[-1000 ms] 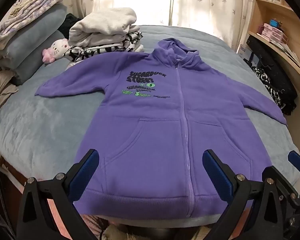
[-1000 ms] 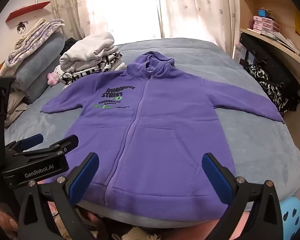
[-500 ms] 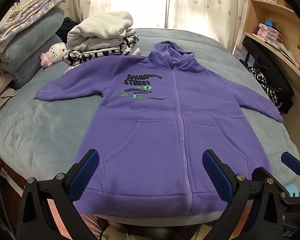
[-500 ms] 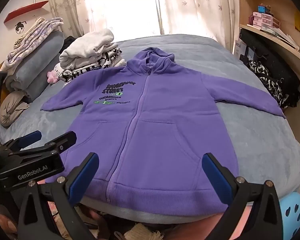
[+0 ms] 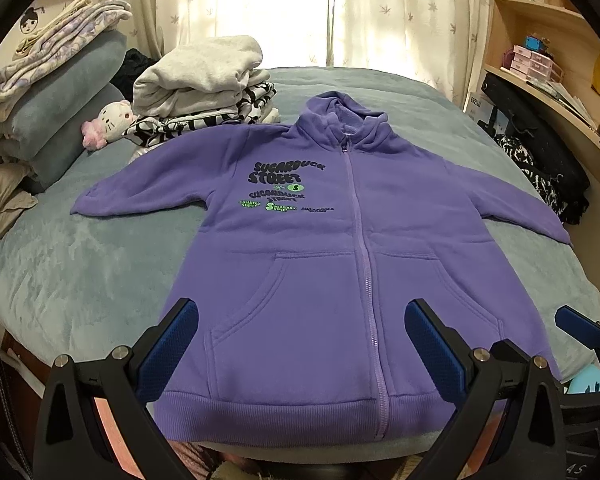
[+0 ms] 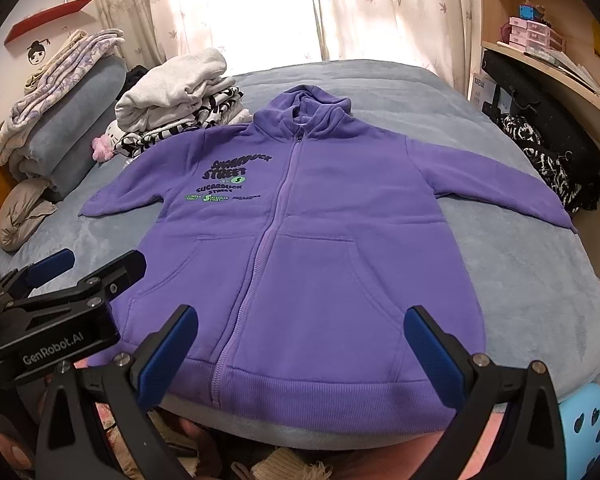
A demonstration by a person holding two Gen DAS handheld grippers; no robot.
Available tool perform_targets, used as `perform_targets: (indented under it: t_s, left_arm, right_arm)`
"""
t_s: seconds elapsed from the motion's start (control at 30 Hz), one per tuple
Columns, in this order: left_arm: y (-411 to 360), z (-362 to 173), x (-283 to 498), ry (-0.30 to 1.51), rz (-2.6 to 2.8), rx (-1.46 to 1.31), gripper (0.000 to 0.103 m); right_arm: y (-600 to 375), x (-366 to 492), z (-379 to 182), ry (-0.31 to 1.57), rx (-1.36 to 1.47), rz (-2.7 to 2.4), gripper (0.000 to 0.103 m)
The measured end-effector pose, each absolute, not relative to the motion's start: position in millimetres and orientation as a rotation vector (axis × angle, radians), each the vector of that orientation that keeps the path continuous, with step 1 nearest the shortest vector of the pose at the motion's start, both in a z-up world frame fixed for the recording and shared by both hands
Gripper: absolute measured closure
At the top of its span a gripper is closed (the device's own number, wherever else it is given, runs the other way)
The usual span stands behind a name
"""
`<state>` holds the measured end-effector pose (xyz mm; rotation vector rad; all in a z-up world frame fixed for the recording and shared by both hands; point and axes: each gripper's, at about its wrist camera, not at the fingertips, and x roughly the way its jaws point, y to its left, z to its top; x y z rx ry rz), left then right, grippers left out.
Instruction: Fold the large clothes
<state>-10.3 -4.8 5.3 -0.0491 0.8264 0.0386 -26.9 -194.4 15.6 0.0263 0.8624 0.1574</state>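
1. The purple hoodie [image 5: 332, 264] lies flat and face up on the grey bed [image 5: 80, 276], zipped, with both sleeves spread out to the sides.
2. Its long axis runs straight away from the tongs: hem nearest, hood farthest.
3. The left gripper [image 5: 300, 344] hangs above the hem with its jaws wide and nothing between them.
4. The right gripper [image 6: 300, 352] does the same, equally wide and empty (its tip also shows at the left view's right edge).
5. Each sleeve lies on its own gripper's side, so the left sleeve [image 5: 148, 188] probably suits the left gripper and the right sleeve [image 6: 496, 184] the right.
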Motion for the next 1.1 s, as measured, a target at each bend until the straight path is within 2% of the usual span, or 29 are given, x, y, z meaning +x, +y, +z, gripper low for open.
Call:
perform_targets:
  t_s: [1.1]
  left_arm:
    - [-8, 4, 5, 0.837, 0.034, -0.031, 0.001]
  right_arm:
    - [-191, -19, 3, 0.879, 0.045, 0.168, 0.0]
